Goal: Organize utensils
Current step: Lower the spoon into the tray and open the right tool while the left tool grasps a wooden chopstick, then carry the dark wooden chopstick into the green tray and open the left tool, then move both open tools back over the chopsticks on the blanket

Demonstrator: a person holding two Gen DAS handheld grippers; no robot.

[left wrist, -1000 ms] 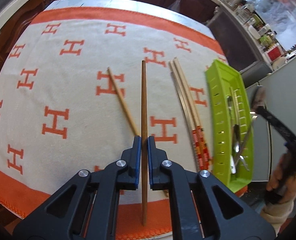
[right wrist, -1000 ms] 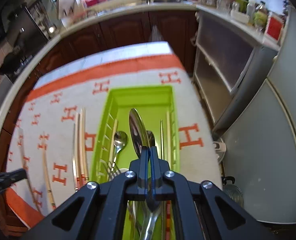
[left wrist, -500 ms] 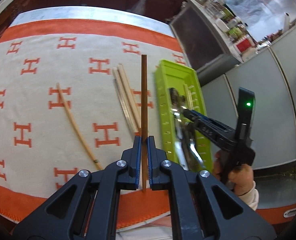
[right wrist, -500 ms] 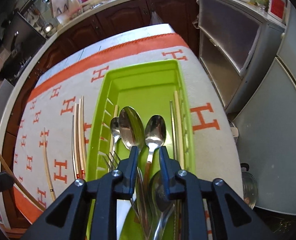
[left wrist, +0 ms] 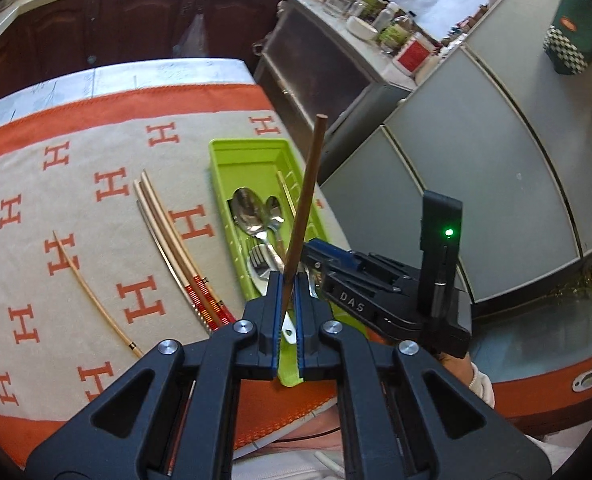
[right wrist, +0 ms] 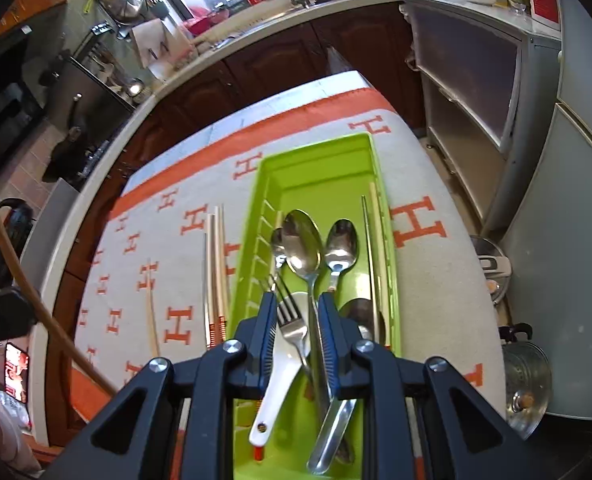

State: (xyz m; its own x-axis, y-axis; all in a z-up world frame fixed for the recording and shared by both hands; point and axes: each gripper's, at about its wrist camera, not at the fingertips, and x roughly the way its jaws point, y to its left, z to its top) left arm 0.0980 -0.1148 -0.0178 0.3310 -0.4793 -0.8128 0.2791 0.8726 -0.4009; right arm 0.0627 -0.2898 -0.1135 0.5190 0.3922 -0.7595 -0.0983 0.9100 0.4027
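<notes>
Between the blue pads of the left gripper (left wrist: 287, 300), low centre of the left wrist view: one dark brown chopstick (left wrist: 306, 196), pinched tight, tilted up and to the right across the green tray (left wrist: 251, 152). Just right of it, the right gripper (left wrist: 316, 254), lettered "DAS" in white, green light lit on its post. Seen from the right wrist view, right gripper (right wrist: 296, 316) fingers spread, gripping nothing, poised over a fork (right wrist: 291, 322) and the handle of the largest spoon (right wrist: 304, 246). Three spoons counted in the tray, plus pale chopsticks along its right wall. Left of the tray on the cloth (left wrist: 95, 240), patterned with orange "H" letters: three chopsticks side by side with red-striped ends (left wrist: 171, 240), one pale chopstick (left wrist: 95, 292) apart. Far half of the tray bare; cloth's right edge close beside the tray.
</notes>
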